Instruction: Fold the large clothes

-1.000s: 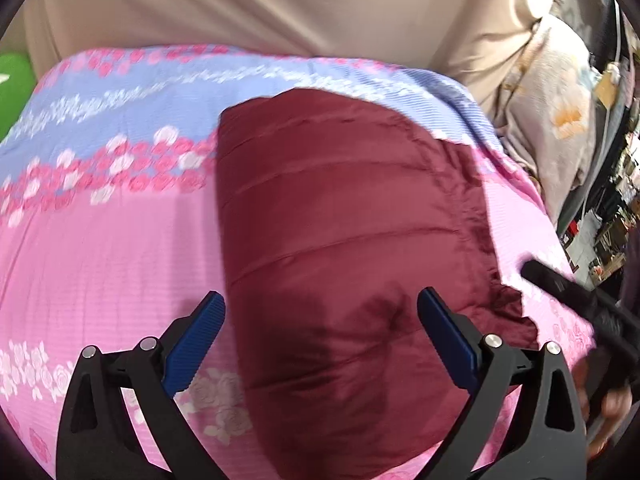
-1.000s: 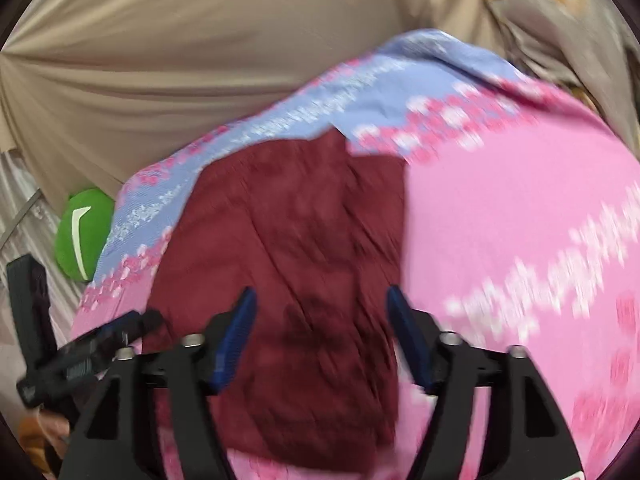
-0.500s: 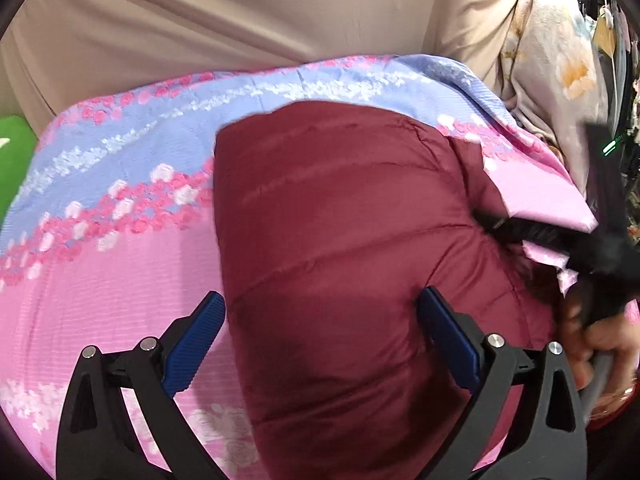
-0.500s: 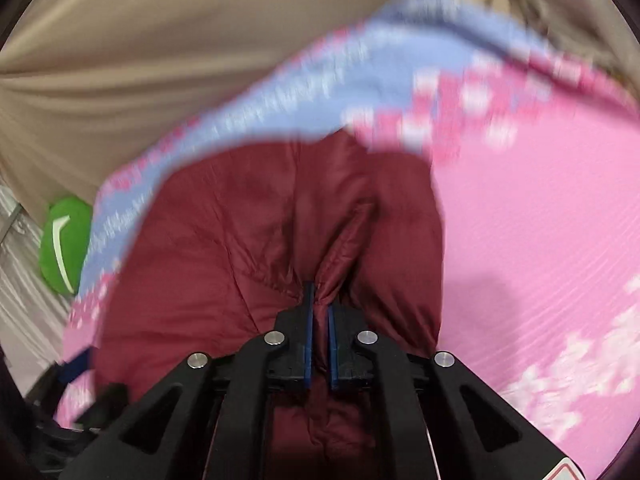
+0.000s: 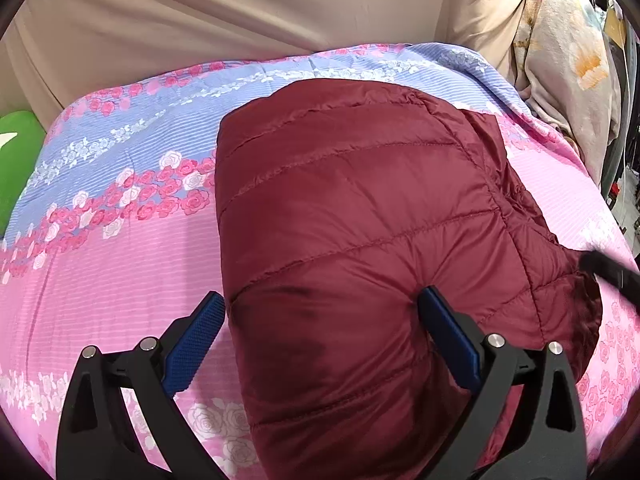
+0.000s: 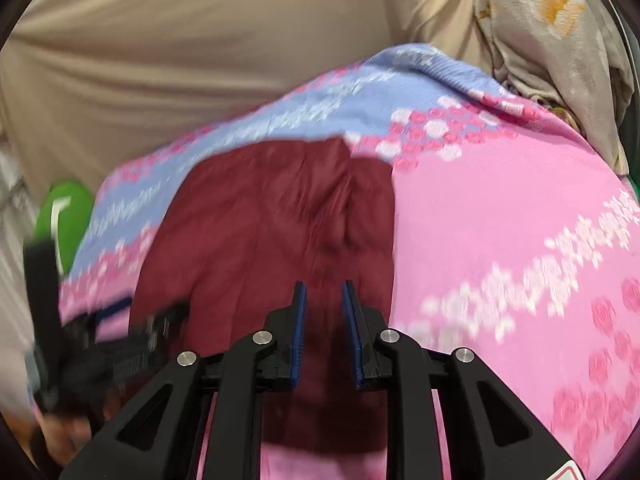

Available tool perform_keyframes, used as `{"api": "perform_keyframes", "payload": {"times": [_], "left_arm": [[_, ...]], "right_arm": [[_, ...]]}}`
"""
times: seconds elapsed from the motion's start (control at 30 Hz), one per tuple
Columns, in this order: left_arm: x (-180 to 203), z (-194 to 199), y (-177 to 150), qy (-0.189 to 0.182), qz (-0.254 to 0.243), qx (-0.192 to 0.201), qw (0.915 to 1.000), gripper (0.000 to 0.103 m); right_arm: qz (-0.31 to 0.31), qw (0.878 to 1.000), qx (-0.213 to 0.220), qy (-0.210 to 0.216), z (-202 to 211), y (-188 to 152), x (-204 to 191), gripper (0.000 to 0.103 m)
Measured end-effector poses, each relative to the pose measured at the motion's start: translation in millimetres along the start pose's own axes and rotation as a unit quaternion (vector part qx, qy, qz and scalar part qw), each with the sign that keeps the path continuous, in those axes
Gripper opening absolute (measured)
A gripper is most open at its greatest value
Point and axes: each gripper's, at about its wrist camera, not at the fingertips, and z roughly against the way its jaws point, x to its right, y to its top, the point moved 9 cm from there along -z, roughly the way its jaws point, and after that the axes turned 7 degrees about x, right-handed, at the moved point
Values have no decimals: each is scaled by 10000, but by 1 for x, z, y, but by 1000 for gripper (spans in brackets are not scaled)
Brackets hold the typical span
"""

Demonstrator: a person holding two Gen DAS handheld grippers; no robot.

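Observation:
A dark red quilted puffer jacket (image 5: 360,216) lies folded into a thick bundle on a pink and blue floral bedspread (image 5: 104,248). My left gripper (image 5: 324,340) is open wide, its blue pads (image 5: 196,340) astride the jacket's near end, holding nothing. In the right wrist view the jacket (image 6: 260,248) is blurred by motion. My right gripper (image 6: 324,312) hovers over its near right part with the pads a narrow gap apart and nothing between them. The right gripper's tip shows at the right edge of the left wrist view (image 5: 612,276).
A beige curtain (image 5: 240,12) hangs behind the bed. A green cushion (image 5: 16,168) lies at the far left. Floral beige bedding (image 5: 568,60) is piled at the right, with cluttered shelves beyond. The left gripper and hand show at the left of the right wrist view (image 6: 80,344).
My right gripper, shut on a pinch of the jacket half a second ago, has let go, opened slightly and pulled back to the right. The left gripper stayed open over the jacket.

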Motion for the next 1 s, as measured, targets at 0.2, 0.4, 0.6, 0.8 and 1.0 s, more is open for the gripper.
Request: {"api": "perform_keyframes", "payload": {"times": [0.2, 0.4, 0.6, 0.8, 1.0], "left_arm": [[3, 17, -13, -202, 68, -60, 9998, 96], [-7, 30, -24, -726, 449, -227, 9961, 96], [-26, 17, -33, -1204, 1267, -549, 9831, 96], [-19, -4, -39, -1841, 1724, -858, 9639, 98], [-11, -18, -39, -1919, 1734, -971, 9611, 98]], "right_arm": [[264, 9977, -517, -352, -22, -53, 5, 12], [-173, 9995, -120, -246, 4, -33, 16, 65], [-992, 9931, -577, 256, -14, -50, 36, 69], [-1554, 9808, -812, 850, -37, -55, 34, 74], [-1425, 9812, -857, 983, -53, -42, 22, 76]]}}
